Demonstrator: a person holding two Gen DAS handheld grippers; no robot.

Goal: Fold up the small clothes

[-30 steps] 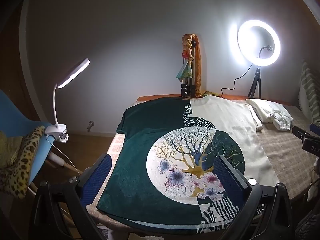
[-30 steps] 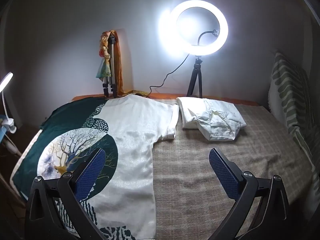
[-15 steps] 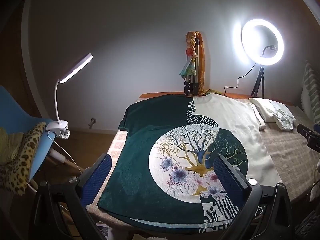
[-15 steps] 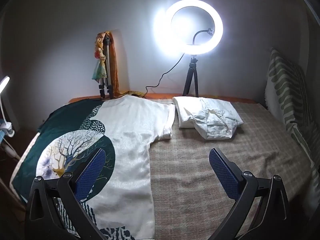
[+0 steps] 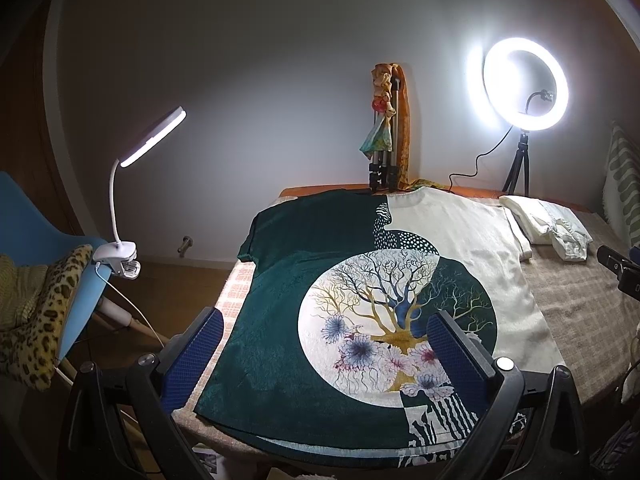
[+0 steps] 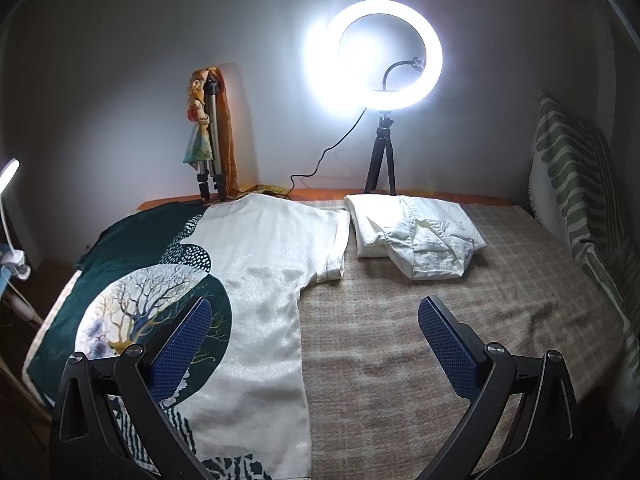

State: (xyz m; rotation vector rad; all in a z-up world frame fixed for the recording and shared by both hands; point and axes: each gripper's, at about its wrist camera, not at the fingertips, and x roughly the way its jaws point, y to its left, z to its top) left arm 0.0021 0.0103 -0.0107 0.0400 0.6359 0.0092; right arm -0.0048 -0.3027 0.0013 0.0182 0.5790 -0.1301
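My left gripper [image 5: 326, 350] hangs released, its blue-padded fingers [image 5: 450, 350] spread wide and holding nothing, above the near left edge of the table [image 5: 576, 304]. My right gripper [image 6: 316, 344] is likewise released and empty, poised over the near edge toward the middle, one finger above the shirt and the other above bare cloth.

Beneath both lies the T-shirt [image 5: 360, 280], spread flat and unfolded across the left half of the table, its hem at the near edge and its neck at the far edge. One side is dark green, the other cream, with a round tree-and-flower print across the middle; its cream sleeve [image 6: 334, 244] reaches toward the table's centre.

Just beside that sleeve, near the far edge, sits a folded pale garment [image 6: 420, 236]. A checked beige cover is spread over the table.

At the far edge a lit ring light [image 6: 378, 54] stands on a small tripod [image 6: 382, 160], and a second tripod draped with scarves [image 6: 208, 136] stands behind the shirt's neck. A striped cushion [image 6: 576, 184] leans at the right edge. Off the left edge, a clip lamp [image 5: 152, 136] glows from a blue chair [image 5: 44, 240].
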